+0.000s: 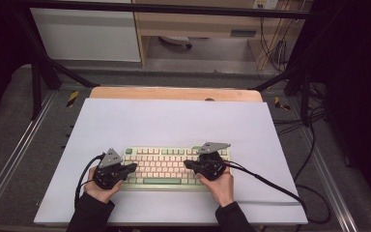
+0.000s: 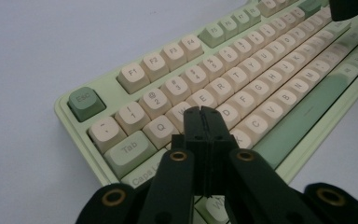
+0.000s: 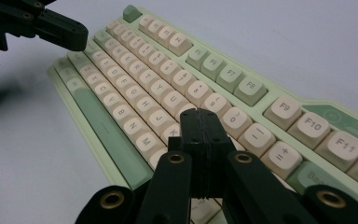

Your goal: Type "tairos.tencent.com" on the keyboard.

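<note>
While both hands rest at the near edge of the table, the scene reads as follows.

Keyboard: a pale green keyboard [image 1: 166, 166] with cream keycaps lies flat on the white sheet [image 1: 174, 121], near the person's side of it and roughly centred between the two hands.

Left gripper: the left gripper [image 1: 134, 167] sits over the keyboard's left end, pointing inward toward the middle. Its jaws are pressed flat together with nothing between them. In the left gripper view the closed tip [image 2: 204, 114] hangs over the letter rows, close to the W and E keys; whether it touches a key I cannot tell.

Right gripper: the right gripper [image 1: 187, 164] sits over the keyboard's right end, pointing inward toward the left one. Its jaws are likewise closed tight on nothing. In the right gripper view the tip [image 3: 200, 116] is above the keys near K and the bracket keys; contact is unclear.

Spacing: the two tips face each other, well apart, with the middle keys between them.

Hands: left hand [image 1: 99, 186] and right hand [image 1: 220, 186] each grasp a gripper body, dark sleeves behind.
</note>
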{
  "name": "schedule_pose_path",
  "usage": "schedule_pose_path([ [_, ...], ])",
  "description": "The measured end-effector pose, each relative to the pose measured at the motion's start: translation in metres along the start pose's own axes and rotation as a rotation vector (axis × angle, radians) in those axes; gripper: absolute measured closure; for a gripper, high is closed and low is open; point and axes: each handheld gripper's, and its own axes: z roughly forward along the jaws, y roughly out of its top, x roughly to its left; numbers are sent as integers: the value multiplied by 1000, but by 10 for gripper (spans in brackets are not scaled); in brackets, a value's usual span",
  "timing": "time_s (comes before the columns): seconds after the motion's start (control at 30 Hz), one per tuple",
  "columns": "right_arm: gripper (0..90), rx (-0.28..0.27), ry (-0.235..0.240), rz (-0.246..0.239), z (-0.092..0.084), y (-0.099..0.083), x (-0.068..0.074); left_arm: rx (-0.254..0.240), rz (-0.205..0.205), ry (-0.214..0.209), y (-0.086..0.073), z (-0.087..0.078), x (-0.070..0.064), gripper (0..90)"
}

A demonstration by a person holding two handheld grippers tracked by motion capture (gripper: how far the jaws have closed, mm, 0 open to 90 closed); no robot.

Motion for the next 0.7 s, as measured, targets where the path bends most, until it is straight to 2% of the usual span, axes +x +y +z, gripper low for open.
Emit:
schedule_pose_path([
  [0.2, 900, 29, -31, -8, 14, 6, 0, 4, -2, -4, -1, 1, 1, 900],
  [0.47, 900, 49, -41, 8, 29, 6, -4, 3, -6, -5, -1, 1, 2, 900],
  [0.7, 900, 56, -34, 4, 34, 4, -5, 4, -6, -4, -1, 2, 2, 900],
])
